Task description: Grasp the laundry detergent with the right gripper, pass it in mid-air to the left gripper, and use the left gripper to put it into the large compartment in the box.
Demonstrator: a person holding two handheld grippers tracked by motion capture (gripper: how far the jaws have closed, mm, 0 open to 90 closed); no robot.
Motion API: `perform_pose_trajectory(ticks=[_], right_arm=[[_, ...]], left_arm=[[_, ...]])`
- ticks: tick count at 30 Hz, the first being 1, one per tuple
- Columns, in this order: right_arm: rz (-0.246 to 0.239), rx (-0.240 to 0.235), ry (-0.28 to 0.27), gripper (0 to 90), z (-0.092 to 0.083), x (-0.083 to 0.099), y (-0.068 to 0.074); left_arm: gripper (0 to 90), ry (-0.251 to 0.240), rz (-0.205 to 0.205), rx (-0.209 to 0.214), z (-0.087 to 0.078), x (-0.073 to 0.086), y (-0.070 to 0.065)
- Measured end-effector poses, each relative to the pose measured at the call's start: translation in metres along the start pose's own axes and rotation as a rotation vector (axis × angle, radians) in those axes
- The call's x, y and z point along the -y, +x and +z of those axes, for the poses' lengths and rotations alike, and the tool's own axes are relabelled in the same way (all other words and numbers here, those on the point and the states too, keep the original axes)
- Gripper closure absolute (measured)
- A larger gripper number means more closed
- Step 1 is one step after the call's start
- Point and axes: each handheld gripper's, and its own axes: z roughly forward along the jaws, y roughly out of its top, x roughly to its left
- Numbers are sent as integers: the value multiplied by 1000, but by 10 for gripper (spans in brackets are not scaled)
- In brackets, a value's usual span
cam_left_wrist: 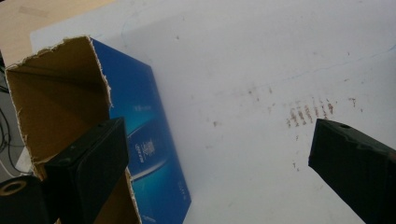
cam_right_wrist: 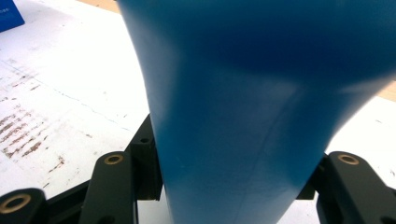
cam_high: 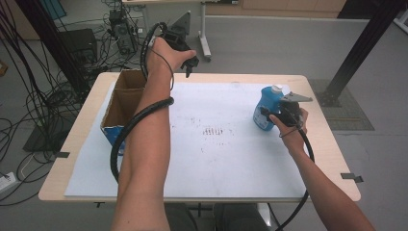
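A blue bottle (cam_high: 266, 109) with a white cap stands upright on the right side of the white sheet (cam_high: 216, 149). My right gripper (cam_high: 269, 115) is shut on the bottle's body from the right. In the right gripper view the blue bottle (cam_right_wrist: 252, 116) sits tight between both black jaws. An open cardboard box (cam_high: 122, 103) with a blue outside stands at the table's left. My left gripper (cam_high: 189, 67) hangs above the table's far edge, beside the box's far right corner. The left gripper (cam_left_wrist: 217, 133) is open with nothing in it, looking down on the box (cam_left_wrist: 56, 102) and the sheet.
The wooden table (cam_high: 72, 144) shows around the sheet's edges. Faint brown marks (cam_high: 214, 131) stain the sheet's middle. Tangled cables (cam_high: 29, 110) lie on the floor at left. A black frame post (cam_high: 358, 53) slants at the right, and another table's leg (cam_high: 204, 43) stands behind.
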Motion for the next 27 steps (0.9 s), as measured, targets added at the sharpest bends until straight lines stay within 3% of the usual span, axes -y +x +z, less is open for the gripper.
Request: perform_pose_trajectory(ticks=[27], right_arm=[[5,-6,-5,449,0,1,-1]], left_arm=[[56,-2,0,0,0,1,1]])
